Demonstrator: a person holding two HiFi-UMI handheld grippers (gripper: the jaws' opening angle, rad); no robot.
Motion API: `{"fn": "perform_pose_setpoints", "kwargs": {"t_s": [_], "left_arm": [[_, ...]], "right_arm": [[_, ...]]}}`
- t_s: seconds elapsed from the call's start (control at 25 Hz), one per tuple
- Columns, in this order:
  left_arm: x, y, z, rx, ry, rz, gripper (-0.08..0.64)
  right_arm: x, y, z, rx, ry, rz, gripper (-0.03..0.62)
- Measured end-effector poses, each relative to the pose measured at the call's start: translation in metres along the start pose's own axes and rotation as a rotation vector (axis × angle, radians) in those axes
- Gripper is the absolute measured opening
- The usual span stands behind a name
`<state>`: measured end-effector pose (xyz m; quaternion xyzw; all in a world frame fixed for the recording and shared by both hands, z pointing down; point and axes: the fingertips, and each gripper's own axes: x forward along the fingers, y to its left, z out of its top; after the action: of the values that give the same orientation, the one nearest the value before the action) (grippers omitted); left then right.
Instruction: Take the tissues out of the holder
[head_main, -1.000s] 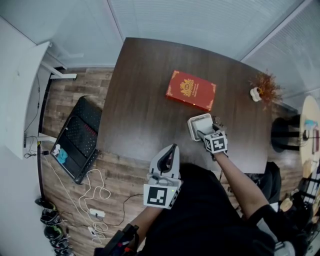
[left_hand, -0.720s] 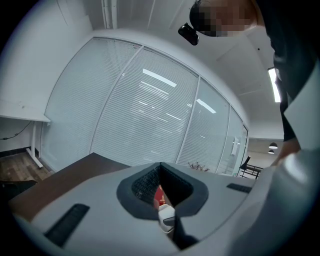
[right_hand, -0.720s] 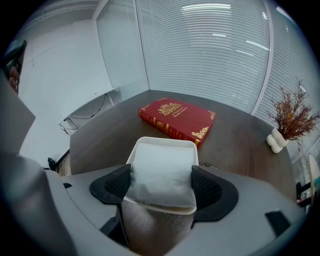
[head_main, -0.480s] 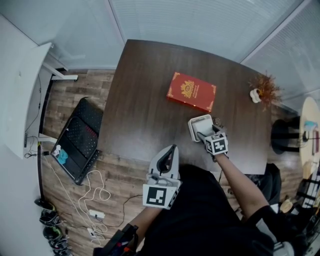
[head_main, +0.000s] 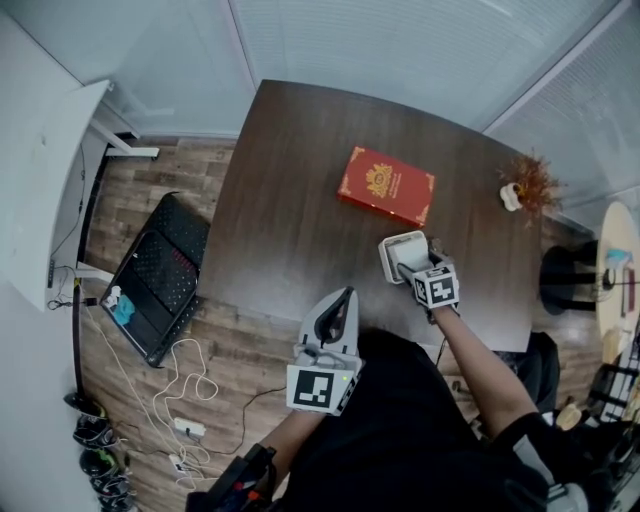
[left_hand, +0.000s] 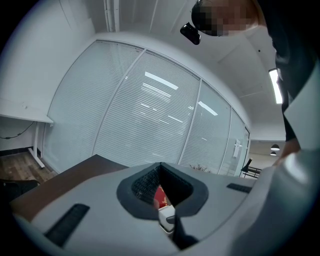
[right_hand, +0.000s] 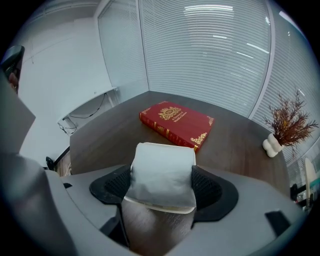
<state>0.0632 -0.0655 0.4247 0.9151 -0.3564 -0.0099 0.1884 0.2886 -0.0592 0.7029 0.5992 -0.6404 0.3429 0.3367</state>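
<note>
Right tongs (right_hand: 162, 182) clamped on tissues (right_hand: 161, 167), apparently seated in holder (right_hand: 160, 206) on tabletop (head_main: 290, 200); lift-out pending. Left tongs (left_hand: 160, 167) closed, empty.

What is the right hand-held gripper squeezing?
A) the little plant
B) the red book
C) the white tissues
C: the right hand-held gripper has its jaws pressed against both sides of the white tissues, while the red book lies farther off, untouched.

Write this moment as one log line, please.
right tongs: clamped on tissues, in holder | left tongs: shut, empty
</note>
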Motion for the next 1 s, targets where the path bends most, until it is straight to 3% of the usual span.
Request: {"fn": "perform_pose_setpoints", "kwargs": {"t_s": [0.4,1.0], "left_arm": [[0.0,-0.002,0.0,-0.006,-0.005,-0.01,-0.003],[-0.003,-0.007,-0.004,0.005,0.006,-0.026,-0.003]], "right_arm": [[-0.008,0.002,-0.003,0.036,0.005,0.01,0.391],[-0.021,0.014,0.011,-0.014,-0.007,0.059,0.391]]}}
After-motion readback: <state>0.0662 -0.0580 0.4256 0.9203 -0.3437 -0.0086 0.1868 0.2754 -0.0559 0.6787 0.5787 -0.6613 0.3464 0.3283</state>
